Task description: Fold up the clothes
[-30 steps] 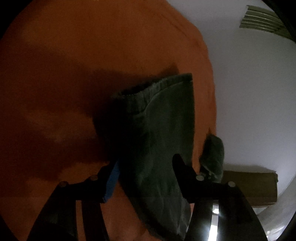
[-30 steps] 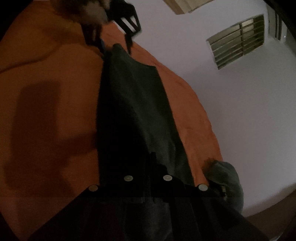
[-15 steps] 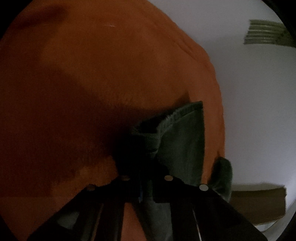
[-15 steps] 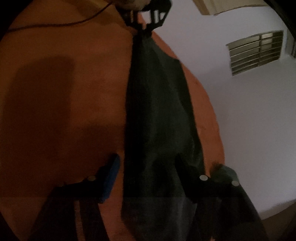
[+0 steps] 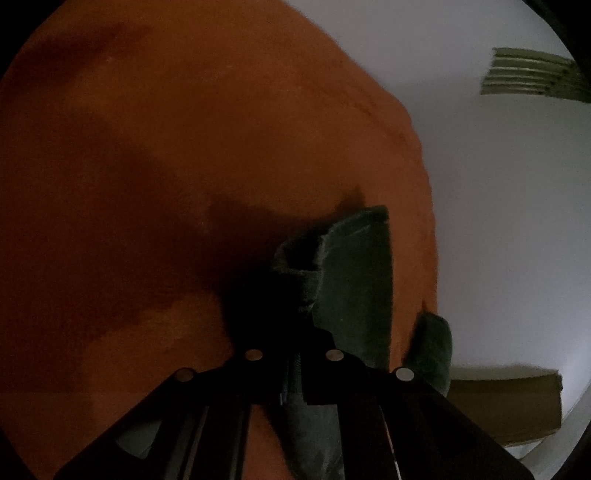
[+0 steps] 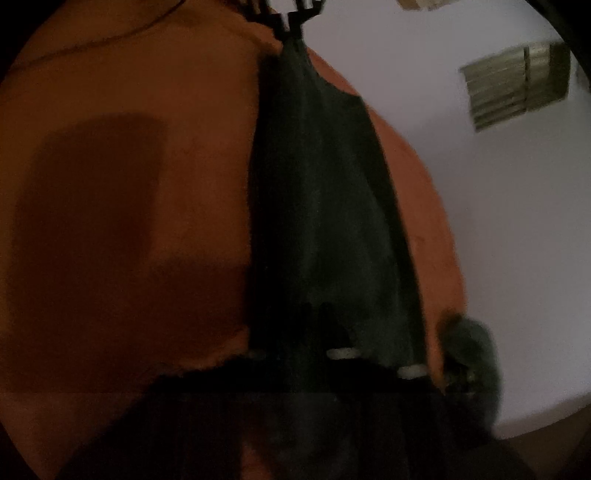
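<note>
A dark green garment [image 6: 325, 206] lies stretched lengthwise over the orange bed cover [image 6: 147, 92]. In the left wrist view my left gripper [image 5: 293, 354] is shut on the garment's ribbed waistband end [image 5: 306, 266], which bunches up just ahead of the fingers. That same left gripper [image 6: 291, 18] appears at the top of the right wrist view, pinching the far end. My right gripper [image 6: 314, 317] is shut on the near end of the cloth; the view is dark and blurred there, so the pads barely show.
A second dark green bundle [image 5: 432, 347] [image 6: 469, 350] sits at the bed's right edge. Beyond that edge are a pale wall, a louvred vent [image 5: 532, 77] [image 6: 517, 85] and a brown cardboard box [image 5: 509, 402]. A thin cable [image 6: 110, 40] crosses the far bed cover.
The left gripper, open around the garment a second ago, has shut on its waistband end. The right gripper opened half a second ago and has shut on the cloth again.
</note>
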`<action>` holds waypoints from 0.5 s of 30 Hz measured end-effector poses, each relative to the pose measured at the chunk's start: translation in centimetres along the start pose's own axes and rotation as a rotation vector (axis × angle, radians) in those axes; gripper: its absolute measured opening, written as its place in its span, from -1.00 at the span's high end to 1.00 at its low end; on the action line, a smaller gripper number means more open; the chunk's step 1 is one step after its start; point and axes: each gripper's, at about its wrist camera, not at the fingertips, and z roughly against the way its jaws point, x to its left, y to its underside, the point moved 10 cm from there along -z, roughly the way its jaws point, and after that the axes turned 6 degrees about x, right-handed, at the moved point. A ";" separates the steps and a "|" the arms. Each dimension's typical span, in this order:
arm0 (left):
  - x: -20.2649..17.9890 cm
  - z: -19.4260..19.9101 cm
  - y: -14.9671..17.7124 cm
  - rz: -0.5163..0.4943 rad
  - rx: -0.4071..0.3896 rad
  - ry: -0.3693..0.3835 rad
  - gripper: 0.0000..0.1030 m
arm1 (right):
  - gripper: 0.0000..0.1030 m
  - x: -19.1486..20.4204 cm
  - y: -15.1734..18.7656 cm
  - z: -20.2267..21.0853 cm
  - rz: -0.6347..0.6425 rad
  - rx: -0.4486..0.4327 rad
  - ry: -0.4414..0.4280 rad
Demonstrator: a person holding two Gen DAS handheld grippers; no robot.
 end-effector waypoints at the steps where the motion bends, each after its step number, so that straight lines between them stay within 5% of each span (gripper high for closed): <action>1: 0.2 0.0 0.0 0.001 0.004 0.000 0.91 | 0.95 -0.6 -0.4 0.6 -0.028 -0.016 -0.001; 10: 2.8 2.7 0.1 0.114 0.016 0.034 0.90 | 0.95 1.5 1.0 0.9 0.029 -0.021 -0.024; 13: 3.1 3.2 -0.1 0.090 0.026 -0.008 0.90 | 0.94 2.6 1.5 -0.2 0.064 0.010 -0.021; 15: 3.5 4.3 0.2 0.117 0.040 0.005 0.88 | 0.79 3.3 1.2 -1.2 0.153 0.034 0.046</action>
